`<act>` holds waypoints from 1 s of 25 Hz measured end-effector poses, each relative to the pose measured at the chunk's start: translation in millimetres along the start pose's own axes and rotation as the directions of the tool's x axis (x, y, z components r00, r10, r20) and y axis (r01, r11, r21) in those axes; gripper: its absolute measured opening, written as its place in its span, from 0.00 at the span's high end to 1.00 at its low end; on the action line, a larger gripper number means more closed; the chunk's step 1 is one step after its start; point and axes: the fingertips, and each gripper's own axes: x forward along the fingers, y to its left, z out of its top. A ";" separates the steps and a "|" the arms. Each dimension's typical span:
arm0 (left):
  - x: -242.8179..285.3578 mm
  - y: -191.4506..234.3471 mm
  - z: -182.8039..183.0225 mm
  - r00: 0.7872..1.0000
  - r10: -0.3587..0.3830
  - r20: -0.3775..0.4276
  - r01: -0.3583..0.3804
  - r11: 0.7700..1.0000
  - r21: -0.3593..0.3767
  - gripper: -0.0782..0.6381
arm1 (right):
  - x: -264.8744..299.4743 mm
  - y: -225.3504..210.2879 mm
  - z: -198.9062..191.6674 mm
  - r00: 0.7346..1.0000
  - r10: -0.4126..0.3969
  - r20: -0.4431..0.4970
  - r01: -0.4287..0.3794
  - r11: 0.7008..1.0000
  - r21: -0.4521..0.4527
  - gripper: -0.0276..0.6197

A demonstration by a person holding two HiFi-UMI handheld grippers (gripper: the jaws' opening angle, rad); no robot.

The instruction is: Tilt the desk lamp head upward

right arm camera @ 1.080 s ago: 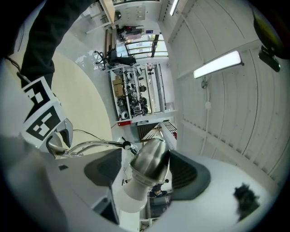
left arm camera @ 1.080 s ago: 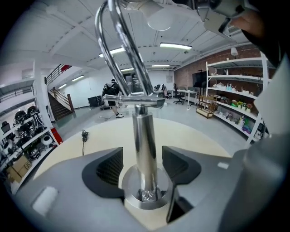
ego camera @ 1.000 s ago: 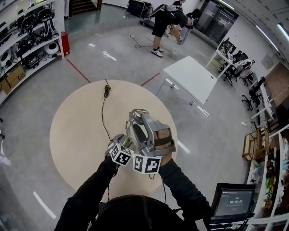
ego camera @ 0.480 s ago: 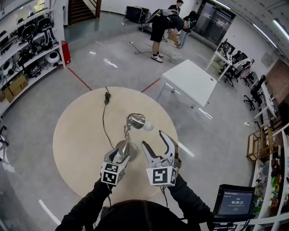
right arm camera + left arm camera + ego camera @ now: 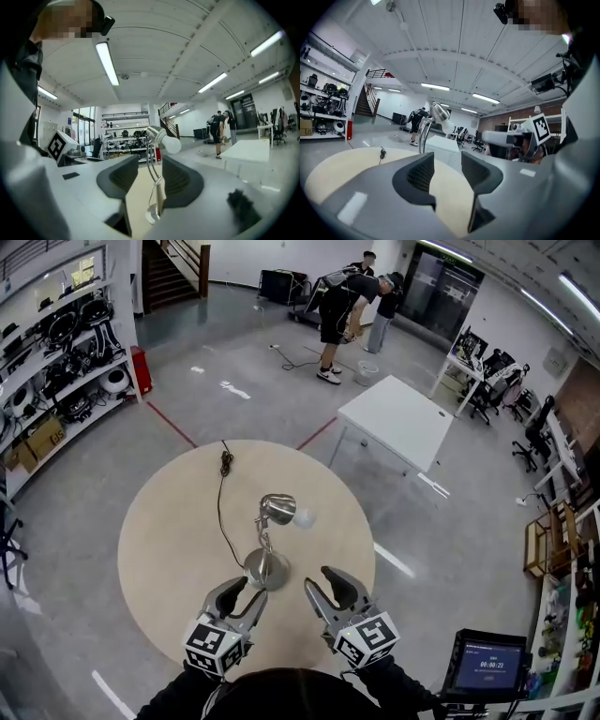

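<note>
The silver desk lamp (image 5: pixel 278 509) stands on the round beige table (image 5: pixel 169 540), its round base (image 5: pixel 265 568) near the middle and its white bulb (image 5: pixel 303 517) facing right. Both grippers hover at the table's near edge, apart from the lamp. My left gripper (image 5: pixel 242 592) is left of the base and its jaws are closing on nothing. My right gripper (image 5: pixel 326 582) is right of the base and is also closing, empty. The left gripper view shows the lamp head (image 5: pixel 437 112) beyond the left gripper (image 5: pixel 446 161). In the right gripper view the lamp (image 5: pixel 159 136) stands beyond the right gripper (image 5: pixel 143 176).
A black cord (image 5: pixel 223 493) runs from the lamp across the table to its far edge. A white rectangular table (image 5: pixel 394 418) stands behind on the right. Shelves (image 5: pixel 56 362) line the left wall. People (image 5: pixel 342 306) stand far back. A monitor (image 5: pixel 487 667) is at the lower right.
Both grippers have drawn back from the lamp toward the table's near edge, and their jaws have narrowed. The lamp now stands free with its head uncovered.
</note>
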 end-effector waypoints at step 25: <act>-0.7 -49.2 16.2 0.993 -0.113 0.026 0.114 0.993 -0.041 0.88 | -7.0 38.6 -22.2 0.994 0.109 -0.009 -0.107 0.985 0.137 0.95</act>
